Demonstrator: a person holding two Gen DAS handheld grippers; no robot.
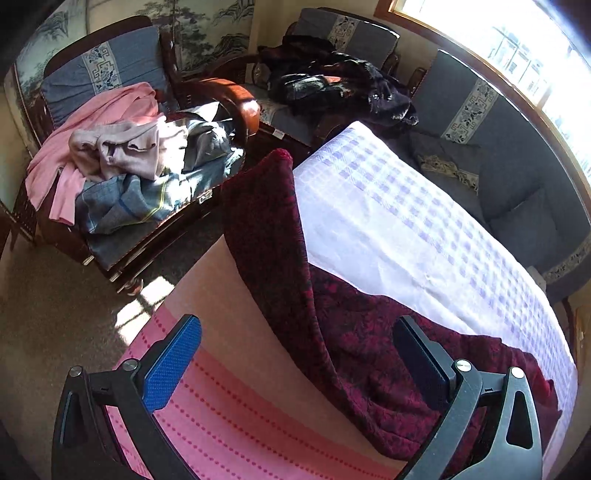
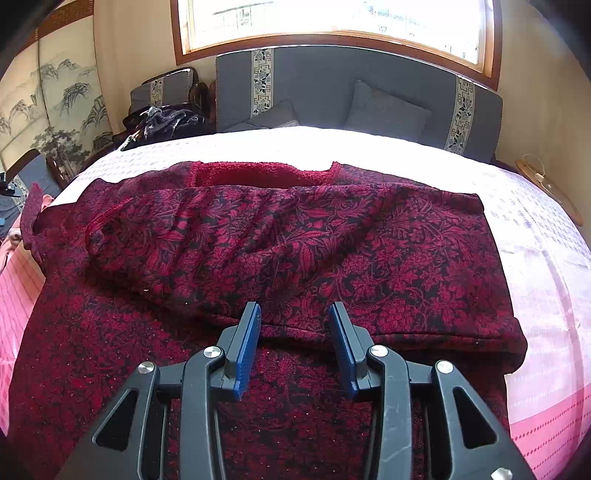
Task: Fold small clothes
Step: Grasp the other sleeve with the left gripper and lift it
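**Folded edge dead ahead of our right jaws**

The red floral garment (image 2: 295,236) lies across the table cloth (image 2: 546,236), long axis left to right. Our right gripper (image 2: 294,321), jaws narrowly parted and empty, hovers at its folded edge in lower centre, nearer than our left gripper (image 1: 295,354), jaws wide and empty. A sleeve (image 1: 266,206) stands raised at centre frame; what lifts it we cannot tell.

Setting: private home, sitting room. Evidence: dark wooden armchair (image 1: 110,74) with grey patterned cushions, heaped with loose clothes (image 1: 122,166); matching long grey sofa (image 2: 354,92) with throw pillows beneath a wood-framed window (image 2: 332,22); ink landscape wall panels (image 2: 48,107); second chair bearing dark garments (image 1: 332,88); carpeted floor (image 1: 48,314).
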